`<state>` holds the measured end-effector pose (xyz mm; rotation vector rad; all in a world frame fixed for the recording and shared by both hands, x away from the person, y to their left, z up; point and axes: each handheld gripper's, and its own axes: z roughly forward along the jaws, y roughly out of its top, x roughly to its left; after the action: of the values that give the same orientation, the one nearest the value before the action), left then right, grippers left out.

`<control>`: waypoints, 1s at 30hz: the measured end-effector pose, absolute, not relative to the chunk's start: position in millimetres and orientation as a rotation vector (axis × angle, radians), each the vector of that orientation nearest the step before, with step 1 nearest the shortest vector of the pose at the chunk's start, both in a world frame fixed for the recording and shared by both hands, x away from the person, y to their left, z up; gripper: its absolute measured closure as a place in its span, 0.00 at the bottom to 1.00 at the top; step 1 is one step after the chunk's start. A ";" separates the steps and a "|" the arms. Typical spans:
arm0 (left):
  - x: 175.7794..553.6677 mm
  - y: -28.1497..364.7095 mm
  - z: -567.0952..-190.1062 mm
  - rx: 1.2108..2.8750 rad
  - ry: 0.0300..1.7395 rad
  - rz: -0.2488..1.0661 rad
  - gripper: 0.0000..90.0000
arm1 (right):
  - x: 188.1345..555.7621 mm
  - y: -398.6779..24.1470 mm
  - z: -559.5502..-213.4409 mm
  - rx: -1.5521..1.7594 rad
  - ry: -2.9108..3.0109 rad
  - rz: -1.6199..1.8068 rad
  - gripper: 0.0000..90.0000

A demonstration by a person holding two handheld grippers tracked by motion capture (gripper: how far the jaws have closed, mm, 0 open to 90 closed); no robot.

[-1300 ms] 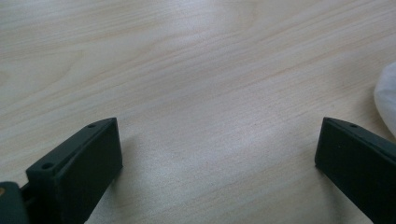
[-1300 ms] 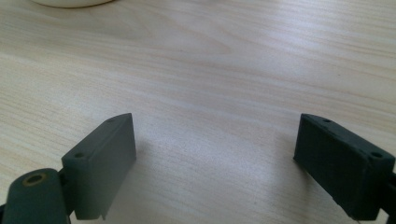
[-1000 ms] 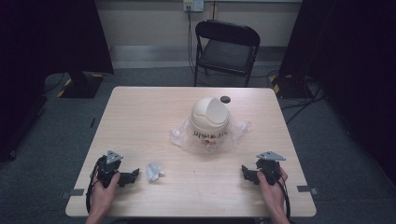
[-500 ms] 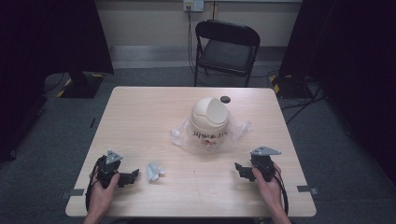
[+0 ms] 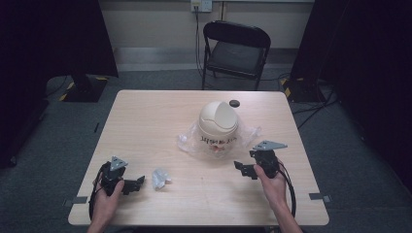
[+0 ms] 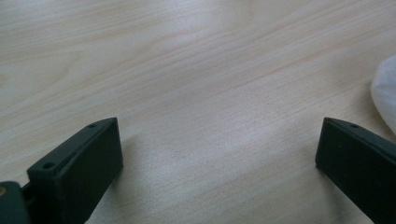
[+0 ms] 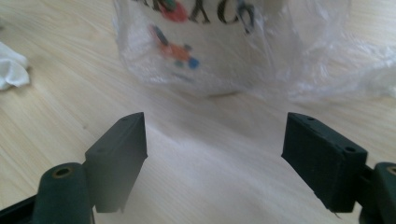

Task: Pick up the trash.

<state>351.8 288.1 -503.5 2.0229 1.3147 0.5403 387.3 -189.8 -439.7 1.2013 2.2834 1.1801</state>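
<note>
A cream bin with a swing lid (image 5: pixel 217 124) stands mid-table inside a clear plastic bag (image 5: pixel 192 143). In the right gripper view the bag-wrapped bin (image 7: pixel 210 46) stands close ahead of the jaws. My right gripper (image 5: pixel 241 168) (image 7: pixel 215 126) hovers right of the bin, pointing left at it. It is open, its jaws have just closed slightly, and nothing is between them. My left gripper (image 5: pixel 140 180) (image 6: pixel 219 128) rests open at the front left, over bare wood. A crumpled white tissue (image 5: pixel 159 178) (image 6: pixel 385 88) (image 7: pixel 11 70) lies just beyond its tips.
A small black cap (image 5: pixel 234 103) lies behind the bin near the table's far edge (image 5: pixel 194 91). A black folding chair (image 5: pixel 235 51) stands behind the table. Dark curtains hang on both sides.
My right gripper has lifted off the table and moved left toward the bin. The left gripper and the tissue have stayed put.
</note>
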 end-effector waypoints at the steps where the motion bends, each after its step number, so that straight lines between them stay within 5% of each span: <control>1: 351.8 288.1 -503.6 2.023 1.315 0.540 0.00 | 388.9 -187.7 -437.4 1.189 2.286 1.185 0.24; 30: 352.0 288.4 -503.3 2.028 1.313 0.541 0.00 | 436.6 -141.9 -361.3 0.956 2.319 1.247 0.23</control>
<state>352.0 288.4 -503.3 2.0278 1.3129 0.5414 436.6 -141.9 -361.3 0.9565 2.3190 1.2471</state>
